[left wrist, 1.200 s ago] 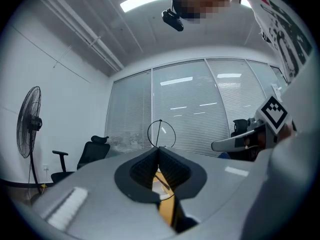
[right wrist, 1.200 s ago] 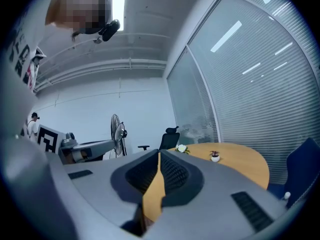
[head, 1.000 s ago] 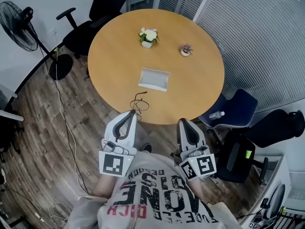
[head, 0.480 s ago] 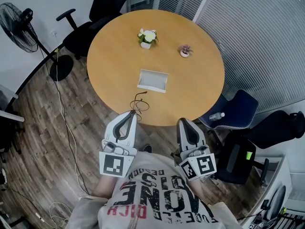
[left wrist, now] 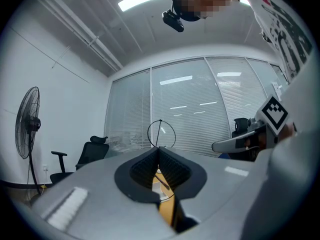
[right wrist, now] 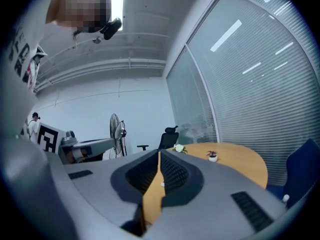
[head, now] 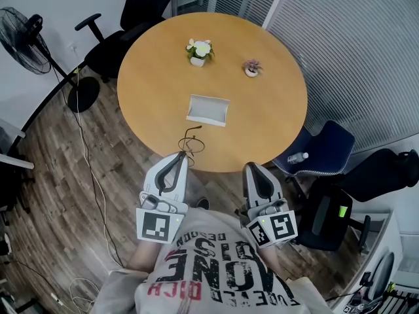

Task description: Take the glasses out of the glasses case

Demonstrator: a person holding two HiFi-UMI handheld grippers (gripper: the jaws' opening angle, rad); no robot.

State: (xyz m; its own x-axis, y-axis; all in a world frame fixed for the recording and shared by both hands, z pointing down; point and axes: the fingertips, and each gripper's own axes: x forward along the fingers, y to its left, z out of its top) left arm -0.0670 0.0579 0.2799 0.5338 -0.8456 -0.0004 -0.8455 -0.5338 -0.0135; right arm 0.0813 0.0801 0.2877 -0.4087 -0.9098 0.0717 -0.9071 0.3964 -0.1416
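Left claw (head: 184, 154) clenched on glasses (head: 191, 142) by thin wire, right claw (head: 253, 167) clenched empty: I'd lay them flat on table (head: 150, 77) at 6 o'clock of case (head: 209, 110), then release slowly.

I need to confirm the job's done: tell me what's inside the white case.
The white case lies open and looks empty, though the strip behind its near wall is hidden. The glasses are outside it, in the left tongs.

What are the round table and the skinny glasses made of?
The table looks like wood or wood-look laminate: an even orange-brown, smooth top. The glasses look like thin dark metal wire, going by the very slim round rim; it might be plastic.
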